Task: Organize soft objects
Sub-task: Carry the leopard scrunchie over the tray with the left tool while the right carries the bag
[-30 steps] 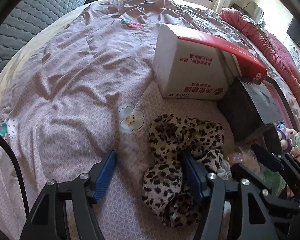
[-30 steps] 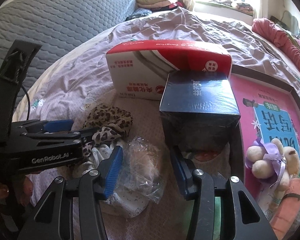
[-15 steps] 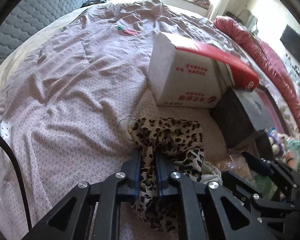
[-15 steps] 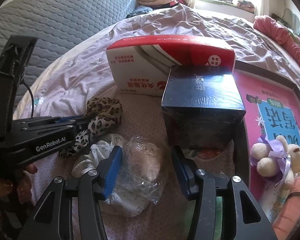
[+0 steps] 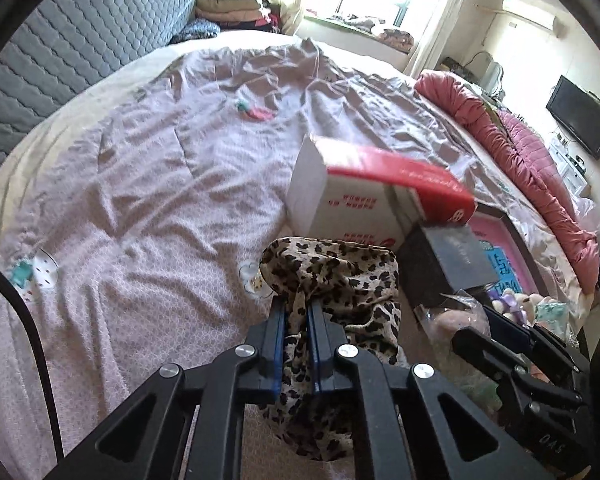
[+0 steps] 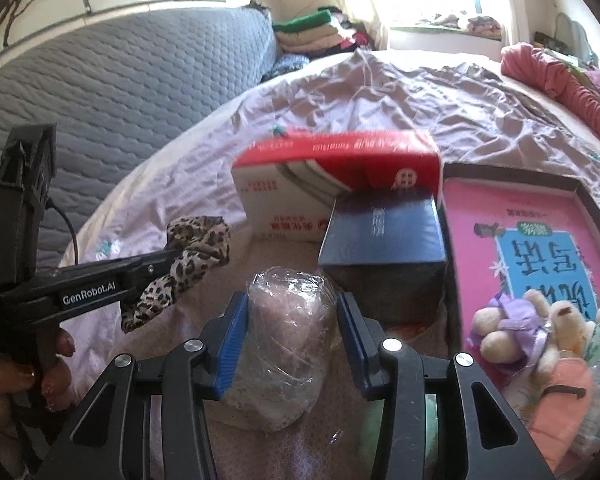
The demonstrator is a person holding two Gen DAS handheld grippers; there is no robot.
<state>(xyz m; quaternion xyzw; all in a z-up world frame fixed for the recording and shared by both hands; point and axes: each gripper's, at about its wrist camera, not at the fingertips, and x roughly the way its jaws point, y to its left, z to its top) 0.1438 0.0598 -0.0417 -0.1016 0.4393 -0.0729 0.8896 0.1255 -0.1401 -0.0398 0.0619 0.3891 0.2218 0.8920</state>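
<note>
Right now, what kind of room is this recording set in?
Most likely a bedroom: a wide bed under a wrinkled mauve quilt, a grey quilted padded headboard behind it, and folded clothes stacked near the sunlit window.

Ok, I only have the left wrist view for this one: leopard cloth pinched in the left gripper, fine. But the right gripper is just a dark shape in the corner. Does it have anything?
Observer: Yes. In the right wrist view the right gripper has a plastic-wrapped bundle between its jaws, which have just been closing. Both blue pads sit against the wrap.
Operator: Does the leopard cloth trail on the bed?
Observer: From that side the leopard cloth hangs from the left gripper, its tail dangling below the fingers. I cannot tell whether it clears the sheet.
Operator: Anything else my view misses?
Observer: The hand holding the left gripper's handle shows at the left edge.
</note>
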